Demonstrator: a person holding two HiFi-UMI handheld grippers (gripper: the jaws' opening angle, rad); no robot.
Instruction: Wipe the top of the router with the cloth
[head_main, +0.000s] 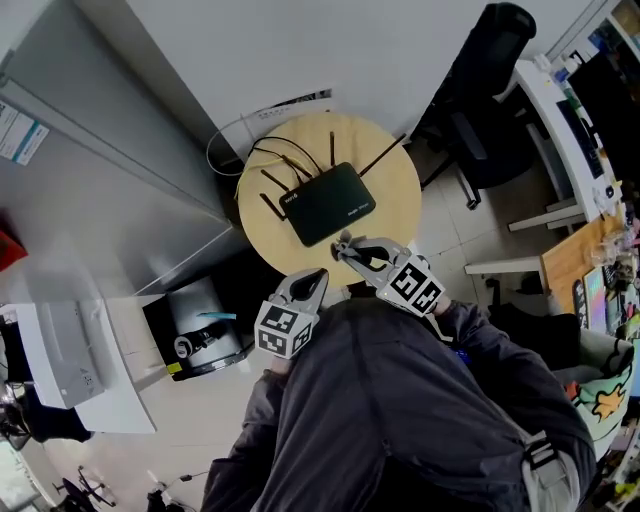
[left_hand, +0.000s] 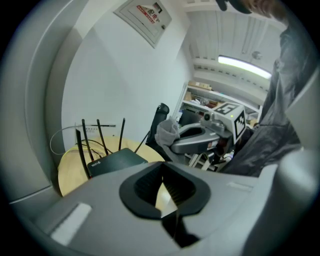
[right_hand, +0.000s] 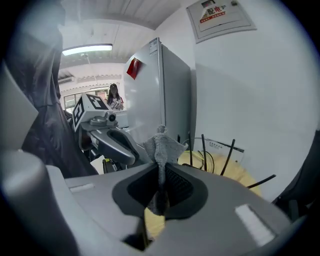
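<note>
Right hand-held gripper (head_main: 352, 250) is clamped on the grey cloth (right_hand: 161, 145), which bunches out past its tips. Left hand-held gripper (head_main: 314, 280) has its jaws together and holds nothing. The router (head_main: 328, 203) lies flat on the round counter (head_main: 397, 178), just ahead of the right gripper, with its long axis crosswise to the reach and 4 antennas behind. The right gripper is the nearer one. The cloth sits at the router's near edge; contact cannot be told.

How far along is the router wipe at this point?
Done: the cloth is picked up, clamped in the right gripper. In hand: it hangs close to the router, not on its top. Left: apparently the whole wipe. The left gripper is shut, empty.
</note>
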